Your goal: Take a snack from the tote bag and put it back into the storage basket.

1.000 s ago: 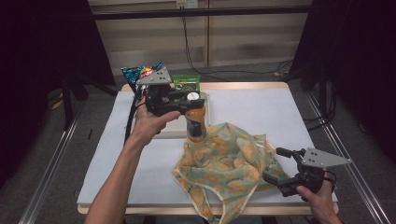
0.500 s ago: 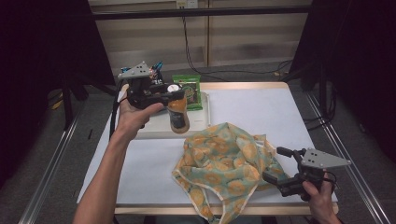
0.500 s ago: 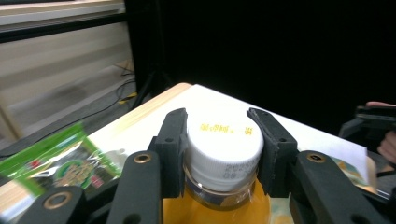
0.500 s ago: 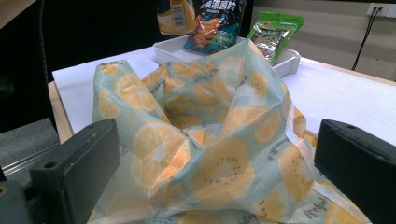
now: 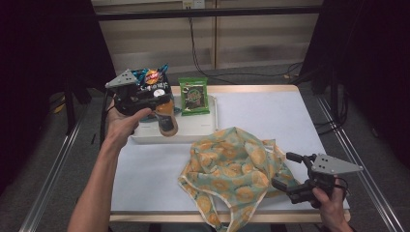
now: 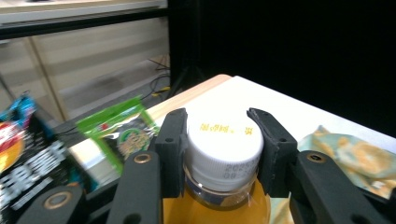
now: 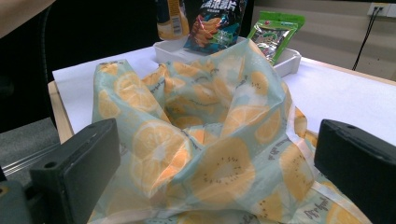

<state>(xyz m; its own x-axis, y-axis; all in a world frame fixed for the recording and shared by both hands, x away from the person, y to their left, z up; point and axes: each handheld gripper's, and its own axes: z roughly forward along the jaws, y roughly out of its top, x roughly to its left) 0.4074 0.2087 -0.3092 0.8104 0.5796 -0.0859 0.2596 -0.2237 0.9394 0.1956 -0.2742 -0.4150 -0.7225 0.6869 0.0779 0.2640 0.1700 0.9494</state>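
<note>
Left gripper (image 6: 218,154) view: jaws clenched on white cap of one orange juice bottle (image 6: 219,186), printed date legible there, unreadable from above. High view: bottle (image 5: 167,118) held tilted over the white tray (image 5: 193,131) on the bench (image 5: 270,111). Right gripper (image 7: 219,182): jaws released, flanking one fruit-print bag (image 7: 210,154). Two snack packets: one green (image 5: 194,96), one dark (image 5: 152,76).

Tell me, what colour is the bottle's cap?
White cap, clearest in the left gripper view.

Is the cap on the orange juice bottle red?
No, the orange juice bottle wears a white ribbed cap, clamped between the left gripper pads.
</note>
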